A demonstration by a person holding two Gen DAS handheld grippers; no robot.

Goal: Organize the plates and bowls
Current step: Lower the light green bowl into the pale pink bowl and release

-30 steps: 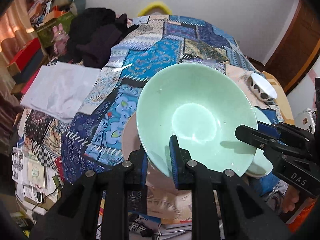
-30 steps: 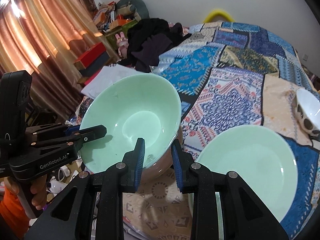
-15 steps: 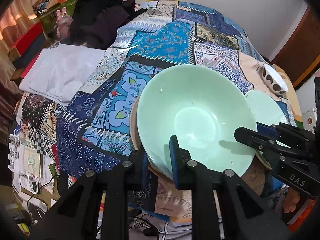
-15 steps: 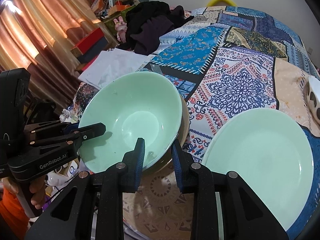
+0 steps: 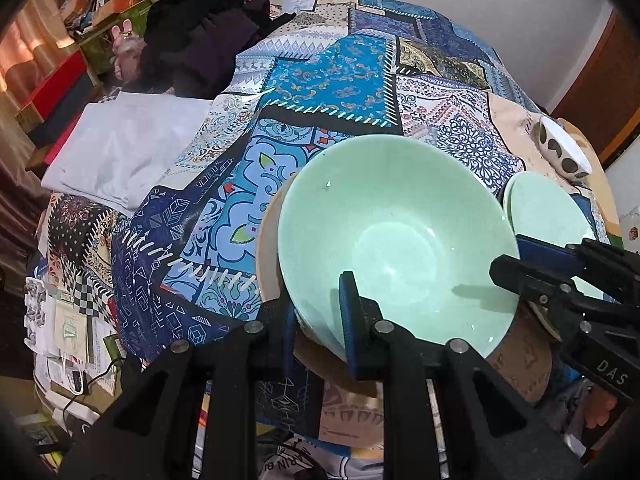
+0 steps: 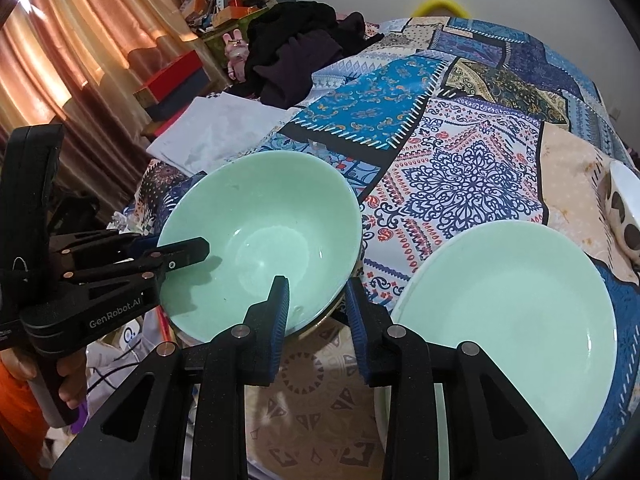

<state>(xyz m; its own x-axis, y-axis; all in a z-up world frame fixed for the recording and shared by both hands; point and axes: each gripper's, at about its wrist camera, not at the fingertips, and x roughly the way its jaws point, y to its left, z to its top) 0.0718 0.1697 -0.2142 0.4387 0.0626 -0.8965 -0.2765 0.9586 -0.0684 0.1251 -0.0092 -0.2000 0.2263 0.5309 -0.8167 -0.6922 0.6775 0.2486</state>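
A pale green bowl [image 5: 396,236] sits low over a beige plate [image 5: 268,248] on the patchwork cloth. My left gripper [image 5: 318,320] is shut on the bowl's near rim, one finger inside and one outside. My right gripper [image 6: 316,312] grips the opposite rim of the green bowl [image 6: 260,240], its jaws a little wider than before. It shows in the left wrist view [image 5: 516,260] at the bowl's right rim. A pale green plate [image 6: 504,320] lies flat to the right of the bowl.
A white bowl with dark spots [image 5: 560,152] stands at the far right of the table. Dark clothes [image 6: 296,48] and a white folded cloth [image 5: 120,148] lie at the back left. Clutter and boxes [image 6: 172,84] line the curtain side. The table edge [image 5: 208,328] runs close to me.
Both grippers have lowered the green bowl toward the beige plate on the cloth. The right gripper's jaws have widened slightly on the rim.
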